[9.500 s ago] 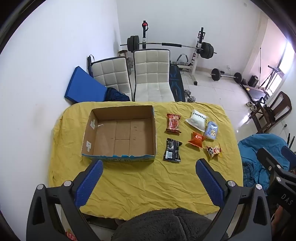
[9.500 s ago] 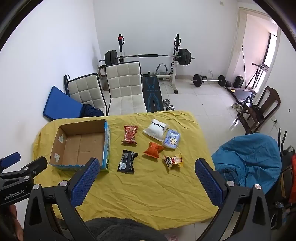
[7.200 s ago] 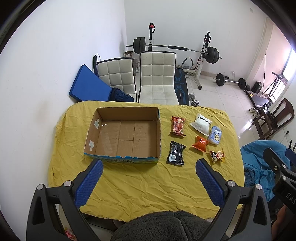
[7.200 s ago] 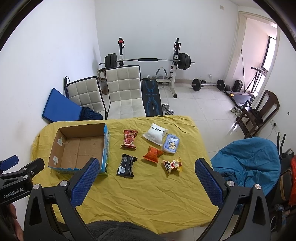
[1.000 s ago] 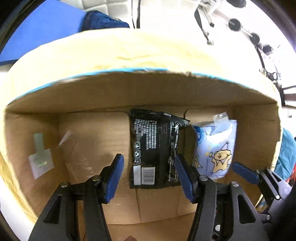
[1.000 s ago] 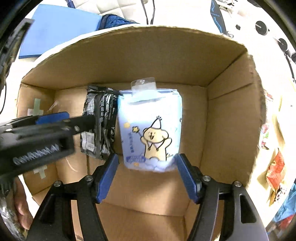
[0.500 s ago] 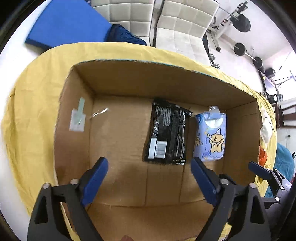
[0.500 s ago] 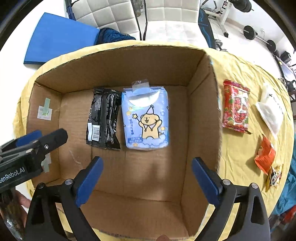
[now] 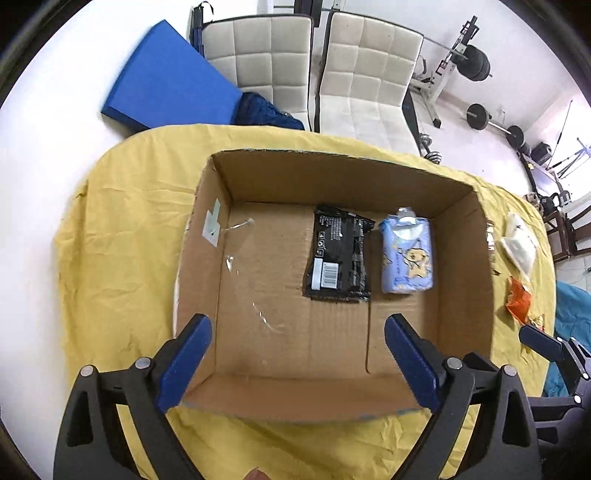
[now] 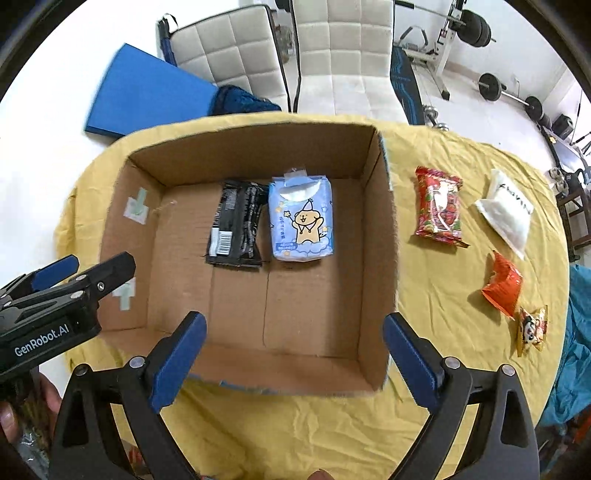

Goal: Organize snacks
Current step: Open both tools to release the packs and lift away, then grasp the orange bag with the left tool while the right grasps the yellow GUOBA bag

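Note:
An open cardboard box (image 10: 382,221) (image 9: 199,236) sits on the yellow-covered table (image 10: 424,406). Inside lie a black snack packet (image 10: 236,225) (image 9: 338,258) and a pale blue cartoon pouch (image 10: 301,219) (image 9: 406,258), side by side. On the cloth right of the box lie a red packet (image 10: 439,205), a white packet (image 10: 506,212) (image 9: 519,245), an orange packet (image 10: 504,286) (image 9: 519,301) and a small cartoon packet (image 10: 532,328). My left gripper (image 9: 297,360) hovers open above the box's near wall. My right gripper (image 10: 291,360) is open too, holding nothing.
Two white padded chairs (image 10: 332,55) and a blue mat (image 10: 147,92) stand behind the table. Weight equipment (image 10: 469,33) fills the far room. A blue beanbag (image 10: 578,350) lies at the right. The left gripper's body (image 10: 55,314) shows at the right wrist view's left edge.
Both grippers have pulled back and up from the box, jaws wide apart. The black packet and blue pouch stay lying on the box floor.

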A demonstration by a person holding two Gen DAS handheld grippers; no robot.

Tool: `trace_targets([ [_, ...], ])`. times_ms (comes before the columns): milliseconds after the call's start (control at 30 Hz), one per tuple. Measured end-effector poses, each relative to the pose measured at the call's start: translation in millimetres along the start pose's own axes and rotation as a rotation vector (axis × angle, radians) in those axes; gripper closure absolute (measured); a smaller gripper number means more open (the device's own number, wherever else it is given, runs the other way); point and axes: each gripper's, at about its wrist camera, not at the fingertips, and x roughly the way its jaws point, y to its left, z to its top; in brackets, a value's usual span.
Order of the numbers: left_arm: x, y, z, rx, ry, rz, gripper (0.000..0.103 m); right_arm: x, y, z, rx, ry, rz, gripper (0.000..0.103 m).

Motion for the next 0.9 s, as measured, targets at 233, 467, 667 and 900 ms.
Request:
trace_targets([
  [233, -44, -7, -17, 0.008, -0.048, 0.004, 0.007, -42, -3, -19, -0.014, -0.057, 0.027, 0.005],
  [467, -73, -26, -23, -0.027, -0.078, 0.001, 0.007, -62, -21, -29, -0.020, -0.060, 0.110, 0.005],
  [667, -81, -87, -18, 0.031, -0.085, 0.000, 0.007, -68, -102, -34, 0.085, -0.040, 0.125, 0.005],
  [900, -36, -224, -5, 0.219, -0.002, -0.080, 0.007, -47, -288, -54, 0.421, 0.024, -0.014, 0.005],
])
